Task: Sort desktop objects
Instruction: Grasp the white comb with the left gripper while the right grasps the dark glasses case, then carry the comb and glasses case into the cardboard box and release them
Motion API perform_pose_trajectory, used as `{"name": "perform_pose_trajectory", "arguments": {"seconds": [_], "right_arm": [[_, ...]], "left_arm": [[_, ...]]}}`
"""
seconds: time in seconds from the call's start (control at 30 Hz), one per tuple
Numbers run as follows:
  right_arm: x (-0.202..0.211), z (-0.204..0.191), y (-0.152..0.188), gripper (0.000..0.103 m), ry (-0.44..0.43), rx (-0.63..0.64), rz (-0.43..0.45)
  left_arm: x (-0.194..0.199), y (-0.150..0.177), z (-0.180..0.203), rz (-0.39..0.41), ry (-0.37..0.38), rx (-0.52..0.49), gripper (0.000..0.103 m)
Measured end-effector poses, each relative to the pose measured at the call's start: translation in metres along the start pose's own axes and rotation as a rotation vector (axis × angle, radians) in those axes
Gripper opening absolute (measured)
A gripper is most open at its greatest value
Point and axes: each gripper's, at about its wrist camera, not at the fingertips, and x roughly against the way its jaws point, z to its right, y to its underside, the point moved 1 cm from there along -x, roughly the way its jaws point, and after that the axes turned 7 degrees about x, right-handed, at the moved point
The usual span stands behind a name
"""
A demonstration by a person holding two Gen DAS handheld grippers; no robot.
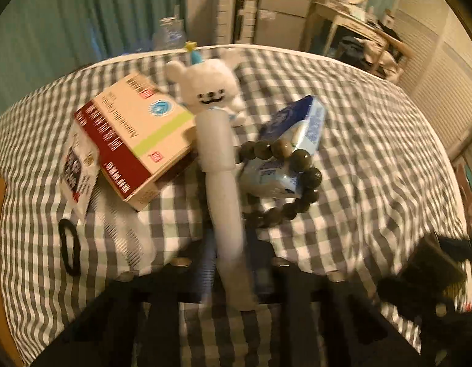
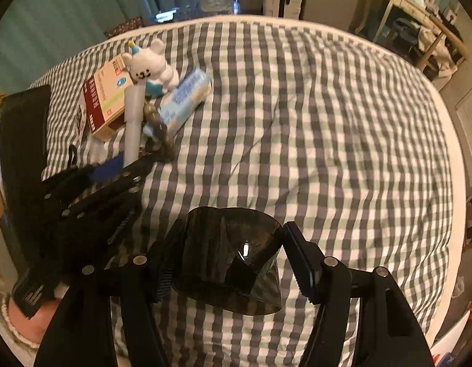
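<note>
we clamp the left gripper (image 1: 232, 263) on the white tube (image 1: 219, 165) in the pile; right gripper (image 2: 232, 263) holds the dark cup (image 2: 229, 253). next, probably: lift tube clear of beads (image 1: 297, 165).

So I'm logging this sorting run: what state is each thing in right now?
Left hand-held gripper: shut on the white tube.
White tube: gripped at one end.
Right hand-held gripper: holding the dark tinted cup.
Dark tinted cup: tilted, lifted.
Medicine box: closed, lying tilted.
Bead bracelet: draped over the tissue pack.
Plush toy: propped up.
</note>
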Motion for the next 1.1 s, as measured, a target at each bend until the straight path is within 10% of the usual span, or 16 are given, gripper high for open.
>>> {"name": "perform_pose_trajectory", "arguments": {"seconds": [0.57, 1.1], "right_arm": [[0.1, 0.001, -0.01, 0.064, 0.046, -0.002, 0.275], [0.152, -0.035, 0.016, 0.064, 0.049, 0.059, 0.45]], "left_arm": [[0.074, 0.007, -0.044, 0.039, 0.057, 0.101, 0.013], [0.196, 0.002, -0.075, 0.251, 0.034, 0.14, 0.013]]}}
